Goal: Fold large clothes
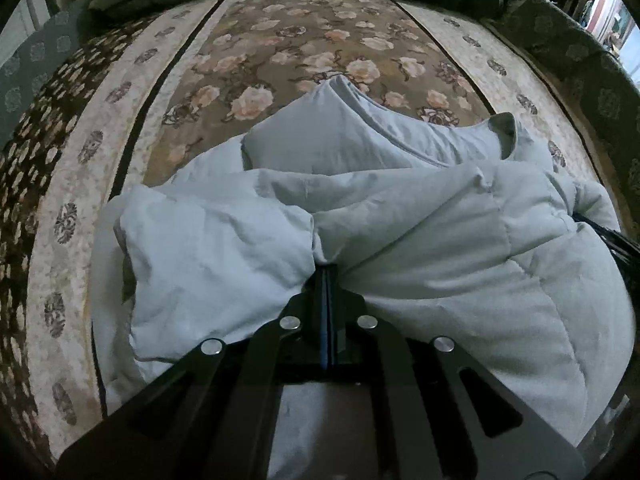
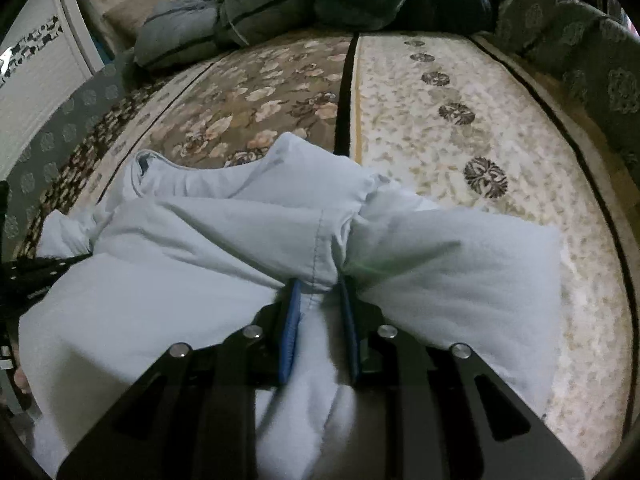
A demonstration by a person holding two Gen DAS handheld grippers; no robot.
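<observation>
**Both grippers clamped on a pale padded garment over a floral bed**

Nearest the lens in the left wrist view, the left hand-held gripper [image 1: 327, 276] had its blue-lined jaws pressed almost flat together, a thin fold of the pale blue padded garment [image 1: 420, 240] pinched at their tips. In the right wrist view, the right hand-held gripper [image 2: 320, 292] stood with its jaws a little apart, a thick bunch of the same garment [image 2: 224, 232] filling the gap between the blue pads [image 2: 291, 332], which pressed on it from both sides.

The garment lay bunched in puffy folds on the bed [image 1: 280, 52], its neckline [image 1: 506, 136] turned towards the far side. It rested across the brown rose-patterned middle band of the bedcover [image 2: 248, 108] and reached onto the cream border [image 2: 460, 128] with dark medallions. Part of the other gripper's black frame showed at the garment's edge in each view.

At the head of the bed sat a heap of grey-green bedding [image 2: 280, 4]. No containers were visible
</observation>
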